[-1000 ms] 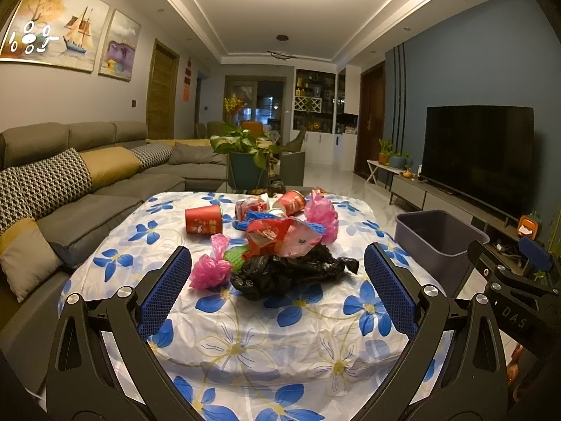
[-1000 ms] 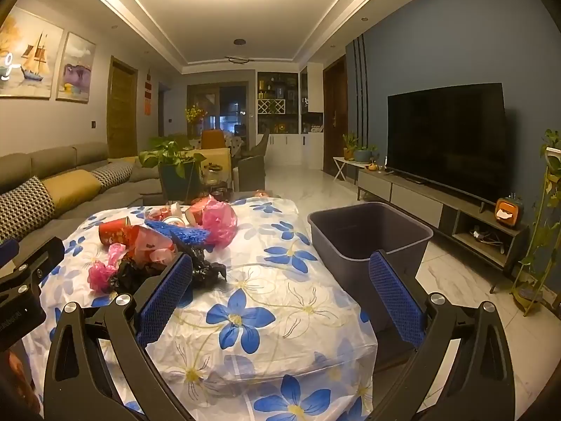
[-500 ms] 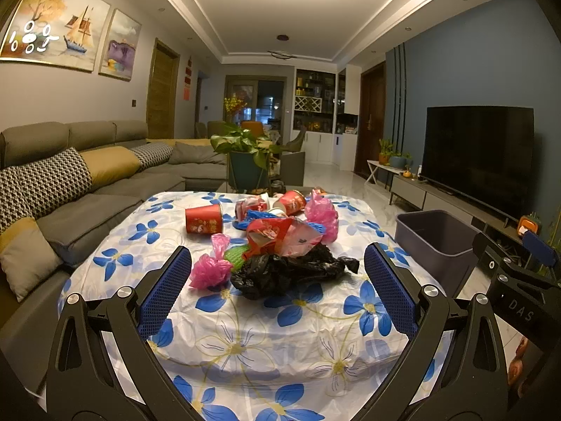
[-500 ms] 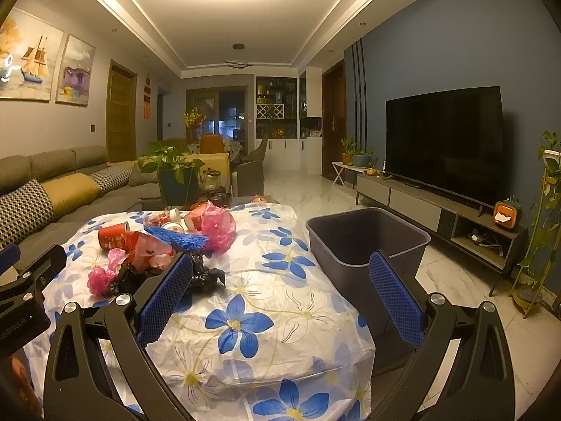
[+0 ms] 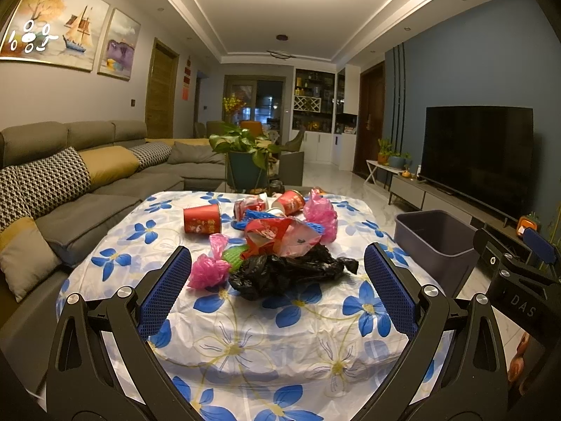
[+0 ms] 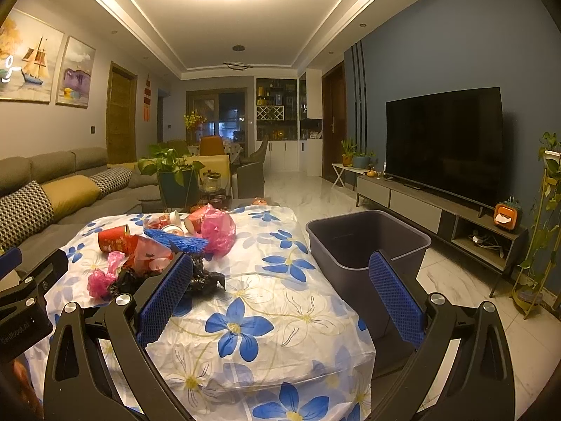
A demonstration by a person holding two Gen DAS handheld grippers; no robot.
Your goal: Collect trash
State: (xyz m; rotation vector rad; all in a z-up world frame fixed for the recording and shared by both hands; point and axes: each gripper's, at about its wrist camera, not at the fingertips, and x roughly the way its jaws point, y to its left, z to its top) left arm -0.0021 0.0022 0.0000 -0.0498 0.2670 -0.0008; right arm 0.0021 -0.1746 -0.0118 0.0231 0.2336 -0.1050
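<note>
I am holding my left gripper (image 5: pixel 277 294) spread wide and empty, barely moved over the last second, aimed at the black bag (image 5: pixel 287 273) at the near side of the trash pile in the middle of the table (image 5: pixel 245 343). My right gripper (image 6: pixel 280 298) is also spread and empty, and it is swinging slightly toward the grey bin (image 6: pixel 364 242) just off the table's right edge. Nothing is collected yet; I judge the first grab is next.

left wrist view: letters "das" in pale print on the black body of the right tool (image 5: pixel 522 277). right wrist view: faint print on the left tool (image 6: pixel 21 312) body, too blurred to read. red cup (image 5: pixel 202 219) markings illegible.
</note>
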